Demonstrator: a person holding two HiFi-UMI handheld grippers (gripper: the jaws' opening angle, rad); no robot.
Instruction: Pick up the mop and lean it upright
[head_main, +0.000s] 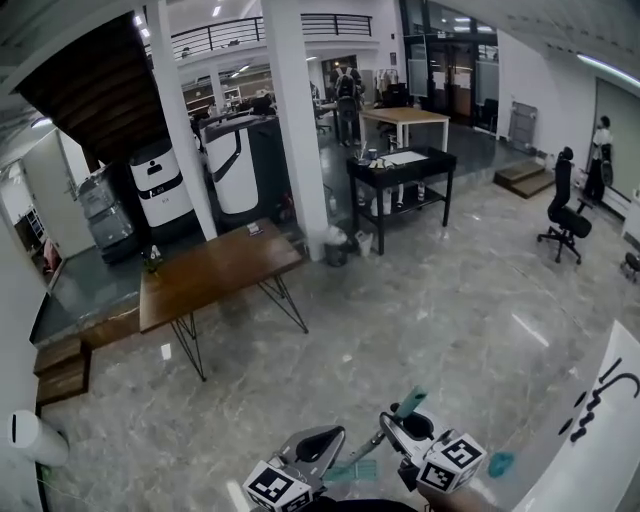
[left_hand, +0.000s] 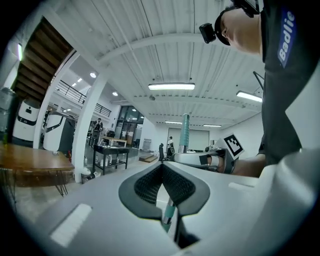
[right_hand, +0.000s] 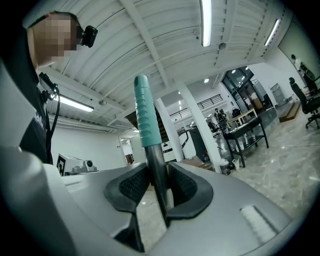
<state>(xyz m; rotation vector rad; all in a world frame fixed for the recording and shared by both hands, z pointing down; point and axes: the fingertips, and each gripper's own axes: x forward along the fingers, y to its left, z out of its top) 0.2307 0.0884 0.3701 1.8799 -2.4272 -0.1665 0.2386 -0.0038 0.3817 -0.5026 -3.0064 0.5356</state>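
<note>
Clamping mop handle (right_hand: 145, 116); right gripper (right_hand: 158, 168) fingers (right_hand: 131, 188)

The pillar (head_main: 296, 120) stands between the table (head_main: 215, 270) at left and the desk (head_main: 395, 172) at right.

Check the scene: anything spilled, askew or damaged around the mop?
Nothing stands out. The mop is clamped in both the right gripper and the left gripper, handle straight, teal grip up. No spill shows on the floor. The mop head is out of view.
</note>
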